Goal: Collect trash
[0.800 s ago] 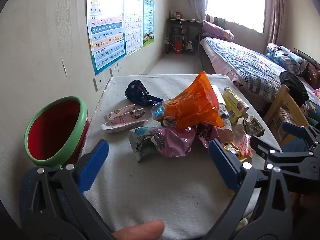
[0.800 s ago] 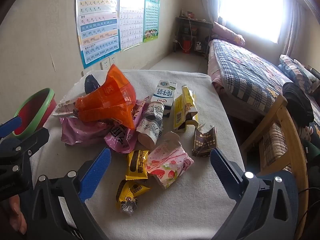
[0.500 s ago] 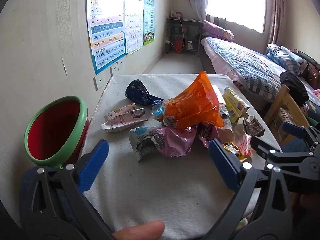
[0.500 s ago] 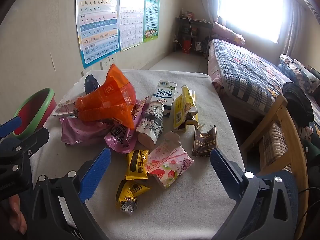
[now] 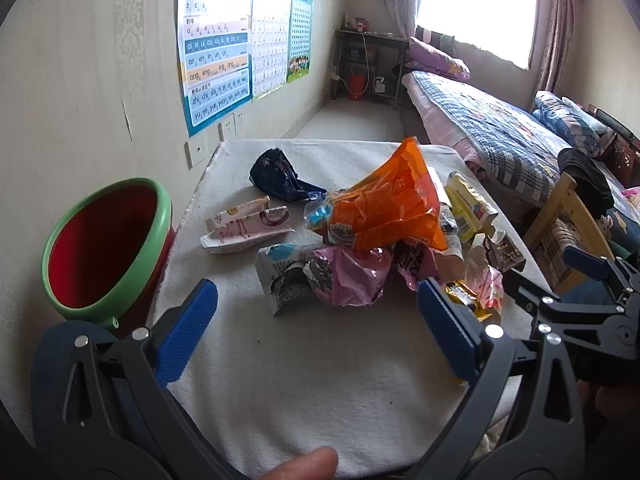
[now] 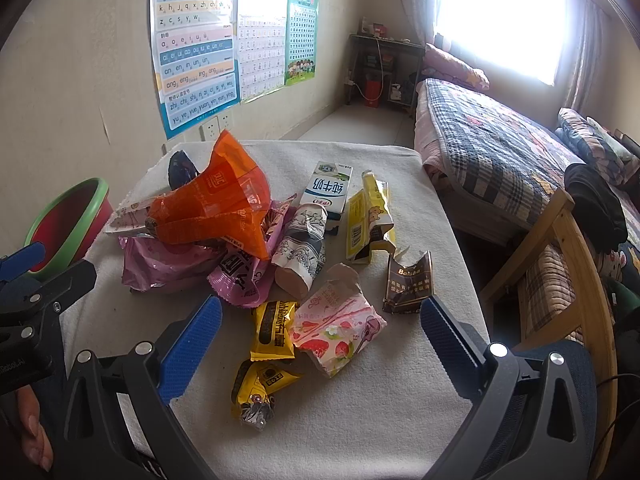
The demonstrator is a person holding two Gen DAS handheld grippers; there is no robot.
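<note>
A heap of wrappers lies on the white cloth-covered table (image 5: 304, 380): an orange bag (image 5: 384, 204) (image 6: 216, 200) on top, pink foil bags (image 5: 348, 276) (image 6: 160, 260), a dark blue wrapper (image 5: 280, 176), a milk carton (image 6: 328, 188), yellow packets (image 6: 274, 330) and a strawberry-print box (image 6: 336, 328). A red bin with a green rim (image 5: 104, 248) (image 6: 68, 224) stands at the table's left edge. My left gripper (image 5: 316, 332) hangs open over the near cloth, short of the heap. My right gripper (image 6: 320, 336) is open, above the yellow packets and the box.
A wall with posters (image 6: 196, 48) runs along the left. A bed (image 6: 500, 152) and a wooden chair (image 6: 560, 280) stand to the right of the table. A person's fingertip (image 5: 304, 464) shows at the bottom edge.
</note>
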